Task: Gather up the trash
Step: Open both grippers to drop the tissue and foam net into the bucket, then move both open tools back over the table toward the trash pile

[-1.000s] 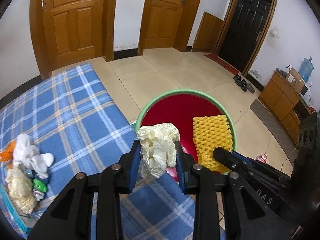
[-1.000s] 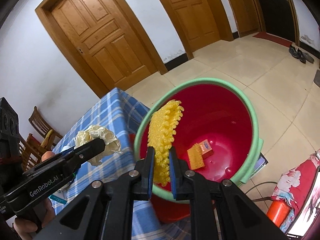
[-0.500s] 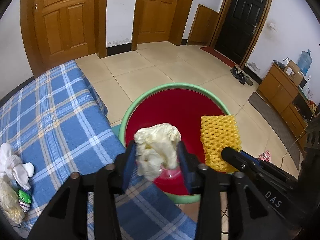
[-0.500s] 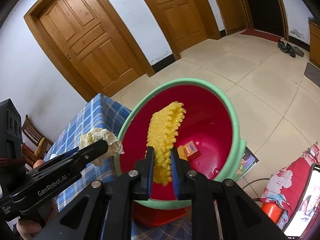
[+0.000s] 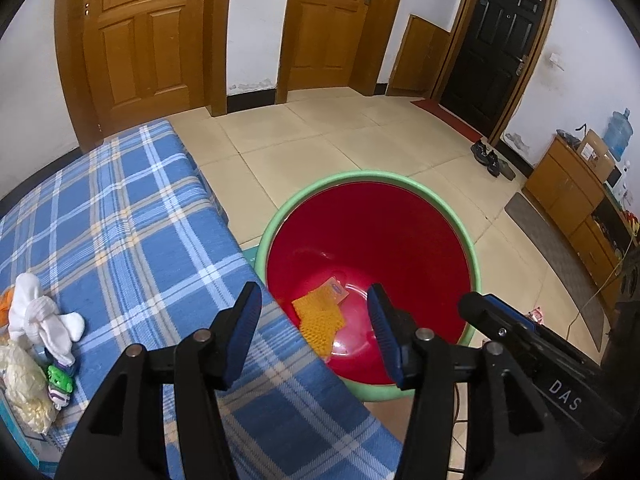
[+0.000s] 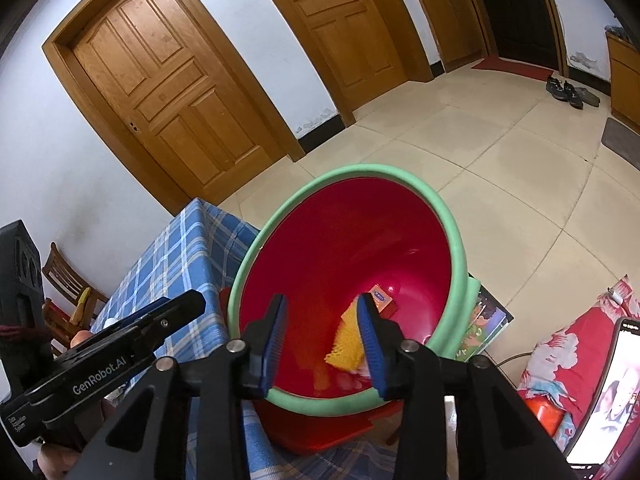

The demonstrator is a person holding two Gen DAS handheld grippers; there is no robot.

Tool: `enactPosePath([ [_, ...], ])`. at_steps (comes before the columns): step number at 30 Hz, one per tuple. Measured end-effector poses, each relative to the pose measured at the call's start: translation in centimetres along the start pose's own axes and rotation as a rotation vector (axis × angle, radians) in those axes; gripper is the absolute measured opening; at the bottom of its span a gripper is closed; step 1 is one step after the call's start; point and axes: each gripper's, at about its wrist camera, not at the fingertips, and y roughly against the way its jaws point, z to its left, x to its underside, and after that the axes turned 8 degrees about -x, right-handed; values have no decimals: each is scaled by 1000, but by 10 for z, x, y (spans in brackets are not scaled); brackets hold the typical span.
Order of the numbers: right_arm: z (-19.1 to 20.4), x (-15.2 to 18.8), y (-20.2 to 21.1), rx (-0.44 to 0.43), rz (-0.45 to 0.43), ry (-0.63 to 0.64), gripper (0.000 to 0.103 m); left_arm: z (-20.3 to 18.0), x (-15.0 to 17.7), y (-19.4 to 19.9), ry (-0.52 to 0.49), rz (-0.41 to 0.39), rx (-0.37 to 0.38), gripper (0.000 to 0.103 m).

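1. Left on cloth [image 5: 120,220]: socks [image 5: 40,320], crinkled bag [image 5: 24,388], small green toy [image 5: 58,376] — still to collect, I'd say.
2. L gripper [image 5: 316,324]: jaws opening, nothing between them.
3. Bin [image 5: 472,256]: foam net [image 5: 320,320] + small box [image 5: 336,289] lie at the bottom — done.
4. R gripper [image 6: 322,338]: jaws opening, empty, over bin.

Glossy red plastic bin [image 5: 372,240], its rim matt green; woven checked cloth [image 5: 120,220] on the desk; yellow foam netting [image 5: 320,320], rough; varnished wooden doors [image 5: 136,40]; smooth floor tiles [image 5: 320,140].
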Motion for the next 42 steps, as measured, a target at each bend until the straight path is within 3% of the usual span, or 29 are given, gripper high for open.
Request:
enactPosePath([
  [18, 33, 13, 18, -45, -7, 46, 50, 34, 18, 47, 74, -53, -23, 55],
  [42, 90, 41, 17, -118, 51, 155, 58, 99, 48, 98, 202, -111, -101, 55],
])
